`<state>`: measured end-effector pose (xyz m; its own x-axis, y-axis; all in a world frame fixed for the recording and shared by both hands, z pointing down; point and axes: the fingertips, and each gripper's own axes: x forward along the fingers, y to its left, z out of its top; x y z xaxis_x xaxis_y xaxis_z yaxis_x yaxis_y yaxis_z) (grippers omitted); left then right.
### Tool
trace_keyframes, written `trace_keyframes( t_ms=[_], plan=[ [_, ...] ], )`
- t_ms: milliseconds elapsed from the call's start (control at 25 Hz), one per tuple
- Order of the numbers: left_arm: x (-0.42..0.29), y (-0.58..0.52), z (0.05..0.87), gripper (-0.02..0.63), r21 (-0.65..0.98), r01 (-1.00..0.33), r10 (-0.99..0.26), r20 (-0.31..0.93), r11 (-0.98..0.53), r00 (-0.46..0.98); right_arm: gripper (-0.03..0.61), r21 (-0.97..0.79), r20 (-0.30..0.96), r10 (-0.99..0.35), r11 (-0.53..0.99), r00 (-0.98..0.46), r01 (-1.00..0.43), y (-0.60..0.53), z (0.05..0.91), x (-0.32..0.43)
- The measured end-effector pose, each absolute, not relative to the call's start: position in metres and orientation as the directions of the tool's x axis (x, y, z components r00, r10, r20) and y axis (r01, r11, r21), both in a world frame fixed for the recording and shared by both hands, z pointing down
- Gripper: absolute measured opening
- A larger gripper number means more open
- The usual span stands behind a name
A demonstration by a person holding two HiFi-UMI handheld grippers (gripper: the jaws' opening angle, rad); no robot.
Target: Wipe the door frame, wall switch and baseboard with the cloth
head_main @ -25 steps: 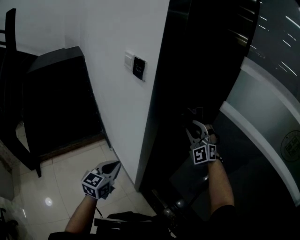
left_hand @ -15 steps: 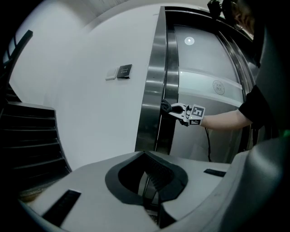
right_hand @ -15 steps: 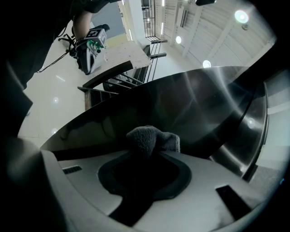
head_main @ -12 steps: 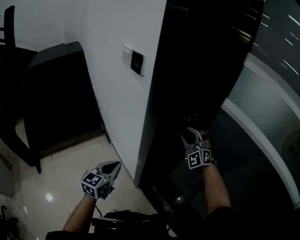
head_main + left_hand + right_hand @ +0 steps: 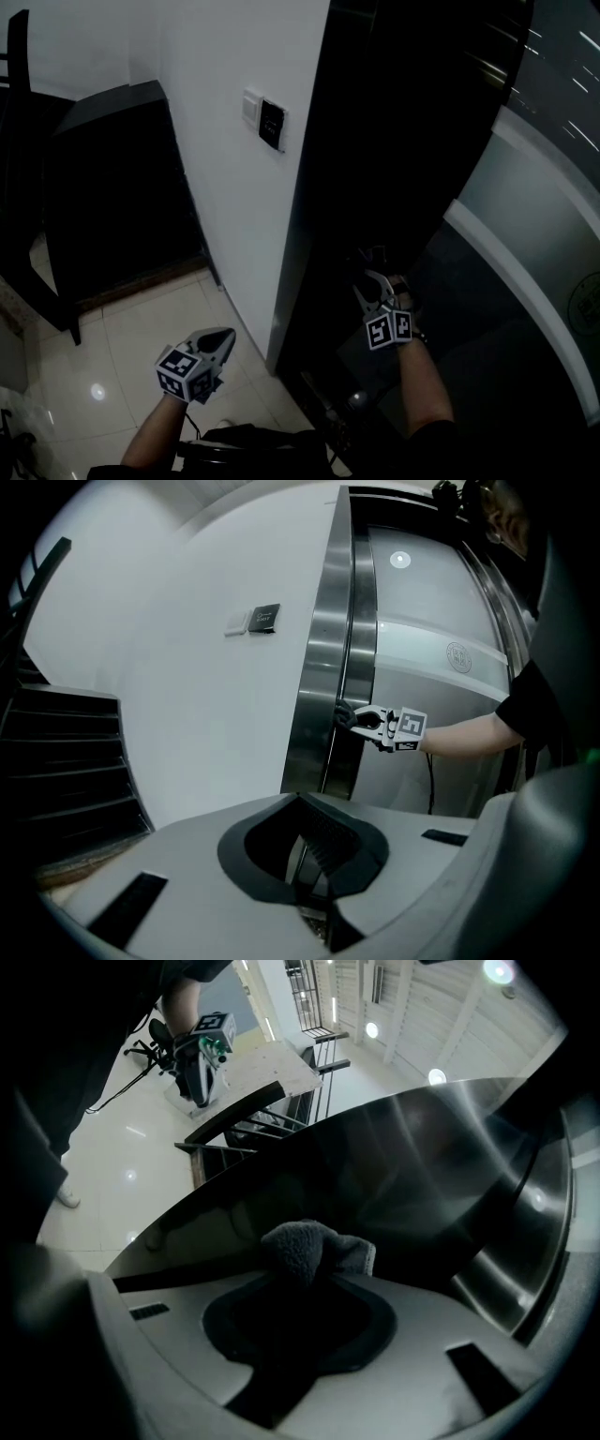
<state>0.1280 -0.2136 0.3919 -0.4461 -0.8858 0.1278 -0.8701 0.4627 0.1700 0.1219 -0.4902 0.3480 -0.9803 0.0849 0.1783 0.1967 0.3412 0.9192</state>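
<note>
A grey cloth [image 5: 309, 1243] is bunched in my right gripper [image 5: 305, 1274], which is shut on it and presses it against the shiny dark door frame [image 5: 422, 1176]. In the head view this right gripper [image 5: 368, 281] sits low on the door frame [image 5: 342, 178], and the cloth [image 5: 371, 257] shows as a dark wad at its tip. The wall switch [image 5: 271, 122] is on the white wall, up and to the left. My left gripper [image 5: 221, 341] hangs over the floor, shut and empty, away from the wall. Its own view shows the switch [image 5: 264, 618], the frame [image 5: 328, 667] and the right gripper [image 5: 361, 716].
A dark cabinet [image 5: 112, 187] stands against the wall at left, and a black chair frame [image 5: 23, 234] is beside it. A glass door with a frosted band [image 5: 525, 216] fills the right. The floor is of pale tiles [image 5: 131, 347]. A black object [image 5: 253, 441] lies near my feet.
My right gripper has slid down and slightly left along the door frame with the cloth. The left gripper has dropped a little.
</note>
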Motion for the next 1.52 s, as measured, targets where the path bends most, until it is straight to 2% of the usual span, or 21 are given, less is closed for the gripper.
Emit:
trace_keyframes(
  t_ms=[800, 1200, 1400, 1520],
  plan=[
    [0.130, -0.187, 0.411, 0.002, 0.198, -0.831, -0.854, 0.168, 0.519, -0.493, 0.084, 0.841, 0.373, 0.080, 0.392, -0.924, 0.373, -0.484, 0.445, 0.120],
    [0.126, -0.169, 0.417, 0.002, 0.193, -0.814, -0.835, 0.192, 0.548, -0.516, 0.084, 0.807, 0.431, 0.059, 0.421, -0.900, 0.414, -0.485, 0.476, 0.119],
    [0.127, -0.170, 0.422, 0.002, 0.197, -0.827, -0.848, 0.190, 0.527, -0.495, 0.084, 0.829, 0.449, 0.038, 0.354, -0.893, 0.433, -0.482, 0.475, 0.133],
    [0.128, -0.175, 0.422, 0.002, 0.201, -0.841, -0.863, 0.176, 0.503, -0.474, 0.084, 0.869, 0.370, 0.039, 0.340, -0.928, 0.360, -0.484, 0.430, 0.148]
  ],
)
